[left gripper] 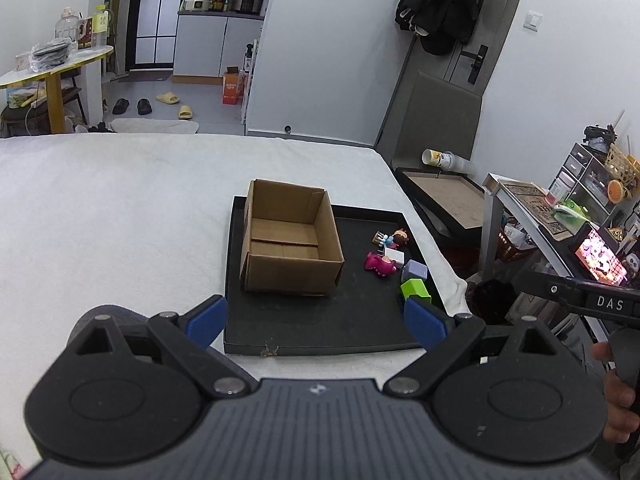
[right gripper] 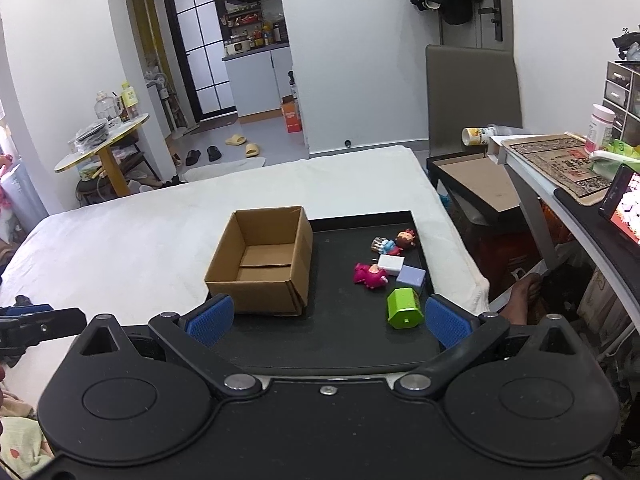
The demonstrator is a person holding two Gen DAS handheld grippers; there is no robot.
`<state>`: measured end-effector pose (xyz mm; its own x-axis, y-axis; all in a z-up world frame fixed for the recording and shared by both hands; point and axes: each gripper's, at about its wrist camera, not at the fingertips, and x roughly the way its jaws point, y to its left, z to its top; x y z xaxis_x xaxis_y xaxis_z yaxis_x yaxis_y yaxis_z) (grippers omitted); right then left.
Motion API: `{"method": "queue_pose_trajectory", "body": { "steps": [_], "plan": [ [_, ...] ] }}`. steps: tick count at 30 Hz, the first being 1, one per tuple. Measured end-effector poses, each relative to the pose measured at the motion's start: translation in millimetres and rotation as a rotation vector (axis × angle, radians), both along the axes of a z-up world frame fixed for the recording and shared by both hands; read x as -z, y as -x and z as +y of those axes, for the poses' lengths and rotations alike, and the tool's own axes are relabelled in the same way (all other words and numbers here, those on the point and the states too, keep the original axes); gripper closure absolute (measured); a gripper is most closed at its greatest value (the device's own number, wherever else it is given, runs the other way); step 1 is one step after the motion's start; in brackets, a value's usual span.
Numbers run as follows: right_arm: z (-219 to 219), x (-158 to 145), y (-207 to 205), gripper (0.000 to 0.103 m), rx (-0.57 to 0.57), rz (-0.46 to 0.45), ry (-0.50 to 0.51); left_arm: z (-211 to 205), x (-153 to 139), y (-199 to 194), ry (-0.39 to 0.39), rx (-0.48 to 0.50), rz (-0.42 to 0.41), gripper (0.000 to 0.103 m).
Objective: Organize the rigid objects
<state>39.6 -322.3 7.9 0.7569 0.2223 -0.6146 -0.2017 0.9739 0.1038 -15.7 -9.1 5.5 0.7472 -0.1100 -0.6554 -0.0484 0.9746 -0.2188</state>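
Note:
An open, empty cardboard box stands on the left part of a black tray on a white bed. On the tray's right side lie a green block, a lilac block, a white charger, a pink figure and a small doll. My left gripper is open and empty over the tray's near edge. My right gripper is open and empty, the green block just inside its right finger.
The white bed spreads to the left and behind. A side table with clutter and a lit phone stands to the right. A brown tray lies beyond the bed's right edge. My right gripper's body shows in the left wrist view.

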Motion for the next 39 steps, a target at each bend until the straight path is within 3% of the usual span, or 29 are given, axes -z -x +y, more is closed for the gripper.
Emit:
{"method": "queue_pose_trajectory", "body": {
  "steps": [39],
  "plan": [
    [0.0,-0.2,-1.1,0.000,-0.019,0.012,-0.011,-4.1,1.2,-1.4,-0.036,0.023,0.009,0.008]
  ]
}}
